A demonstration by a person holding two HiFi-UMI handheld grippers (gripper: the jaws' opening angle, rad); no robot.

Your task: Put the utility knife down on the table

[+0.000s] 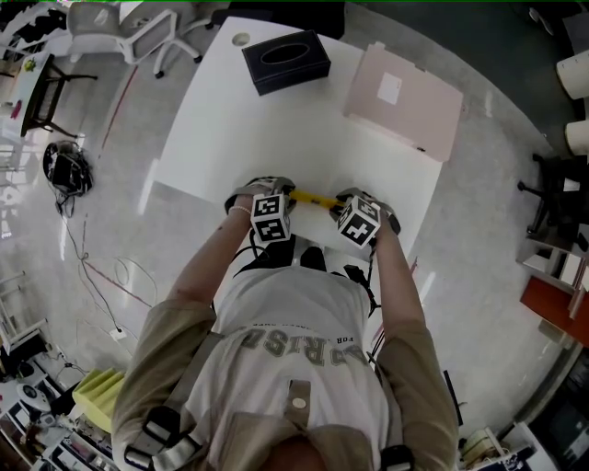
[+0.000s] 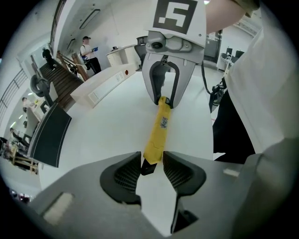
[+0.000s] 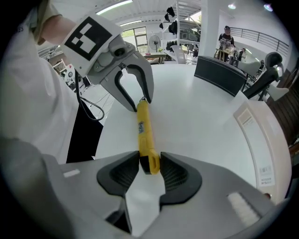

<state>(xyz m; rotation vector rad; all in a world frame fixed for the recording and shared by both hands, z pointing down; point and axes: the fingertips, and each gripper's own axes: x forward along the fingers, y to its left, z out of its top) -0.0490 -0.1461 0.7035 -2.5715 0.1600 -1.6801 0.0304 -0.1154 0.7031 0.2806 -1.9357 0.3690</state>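
A yellow utility knife [image 1: 313,198] with a black tip spans between my two grippers just above the white table [image 1: 230,129], near its front edge. In the right gripper view, my right gripper [image 3: 150,163] is shut on the knife's [image 3: 144,130] yellow butt end, both pads against it. My left gripper [image 2: 152,165] stands open around the black tip of the knife [image 2: 159,130], with a gap beside the tip. Each gripper sees the other at the knife's far end: the right gripper [image 2: 164,100] and the left gripper [image 3: 140,100]. In the head view the marker cubes hide both sets of jaws.
A black tissue box [image 1: 286,61] sits at the table's far side, a pale pink flat box [image 1: 403,99] at the far right. The person stands against the front edge. White chairs [image 1: 129,28] and floor cables [image 1: 69,170] lie to the left.
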